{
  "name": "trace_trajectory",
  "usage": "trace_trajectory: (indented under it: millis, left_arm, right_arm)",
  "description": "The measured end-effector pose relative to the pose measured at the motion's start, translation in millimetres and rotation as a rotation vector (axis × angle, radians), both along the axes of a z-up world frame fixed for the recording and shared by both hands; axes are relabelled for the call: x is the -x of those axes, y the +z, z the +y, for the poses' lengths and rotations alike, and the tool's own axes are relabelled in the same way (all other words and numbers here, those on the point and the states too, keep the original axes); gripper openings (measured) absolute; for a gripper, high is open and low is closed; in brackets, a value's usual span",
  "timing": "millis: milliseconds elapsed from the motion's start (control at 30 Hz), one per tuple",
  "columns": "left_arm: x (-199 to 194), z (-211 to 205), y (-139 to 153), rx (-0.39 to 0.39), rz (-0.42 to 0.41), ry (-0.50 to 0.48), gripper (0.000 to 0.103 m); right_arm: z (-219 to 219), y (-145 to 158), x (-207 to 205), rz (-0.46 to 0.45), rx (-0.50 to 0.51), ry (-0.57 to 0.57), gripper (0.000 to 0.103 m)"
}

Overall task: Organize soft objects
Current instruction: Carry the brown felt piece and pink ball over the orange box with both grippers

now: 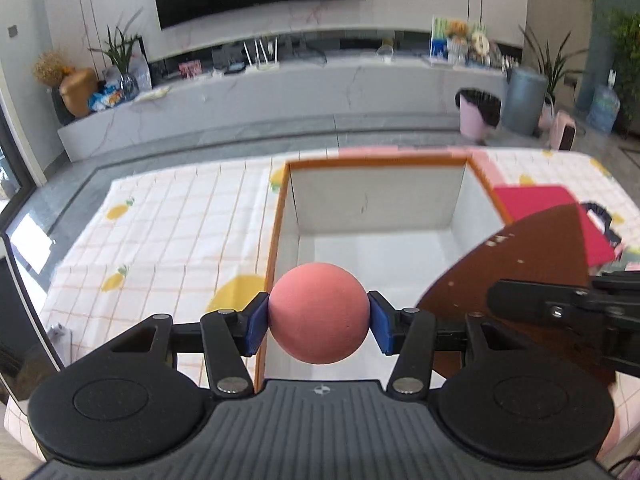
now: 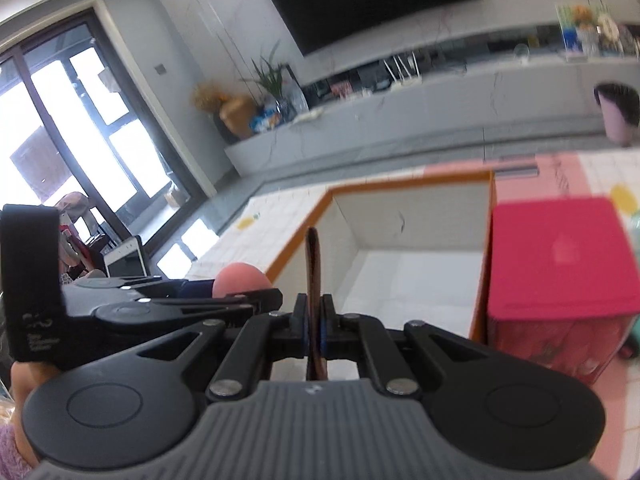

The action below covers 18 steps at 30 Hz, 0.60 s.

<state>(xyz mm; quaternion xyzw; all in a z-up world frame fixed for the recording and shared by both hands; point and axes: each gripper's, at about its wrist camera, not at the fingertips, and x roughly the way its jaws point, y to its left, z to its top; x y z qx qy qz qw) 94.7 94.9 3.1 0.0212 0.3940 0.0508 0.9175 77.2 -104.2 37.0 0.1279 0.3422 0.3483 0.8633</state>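
A pink foam ball (image 1: 319, 312) sits squeezed between the blue pads (image 1: 256, 328) of my left gripper (image 1: 319, 320), hanging over the near-left edge of an open box (image 1: 376, 162) with an orange rim and white inside. My right gripper (image 2: 315, 320) is shut on a thin brown flat disc (image 2: 313, 264), seen edge-on over the same box. From the left wrist view the disc (image 1: 520, 272) shows as a broad brown fan with pale specks, covering the box's right corner, and the right gripper (image 1: 520, 304) comes in from the right. The ball (image 2: 240, 278) and left gripper (image 2: 180, 300) lie just left of the right one.
The box stands on a white checked mat (image 1: 168, 232) with yellow fruit prints. A magenta lidded box (image 2: 560, 272) stands against its right side. Farther off are a pink bin (image 1: 478, 114), a long grey bench (image 1: 280, 96) under a dark screen, and a glass door (image 2: 80, 128).
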Motion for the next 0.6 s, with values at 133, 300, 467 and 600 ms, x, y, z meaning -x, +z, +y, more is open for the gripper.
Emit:
trace_trajectory:
  millis: [133,300,467,600]
  left_arm:
    - [3,7,3,-0.032,-0.011,0.045,0.059]
    - [7,17,12,0.030,-0.034,0.063,0.059]
    - [4,15,8,0.019,-0.021,0.058,0.059]
    - [3,9,4,0.004,-0.019,0.042,0.059]
  right_arm:
    - [8,-18,-11,0.066,-0.010,-0.004,0.002]
    - [14,-28,-19,0.092,-0.099,-0.032,0.002]
    - [15,-44,-20,0.080,-0.071,-0.095,0.002]
    - [14,-55,-22,0.101,-0.042,-0.117,0.002]
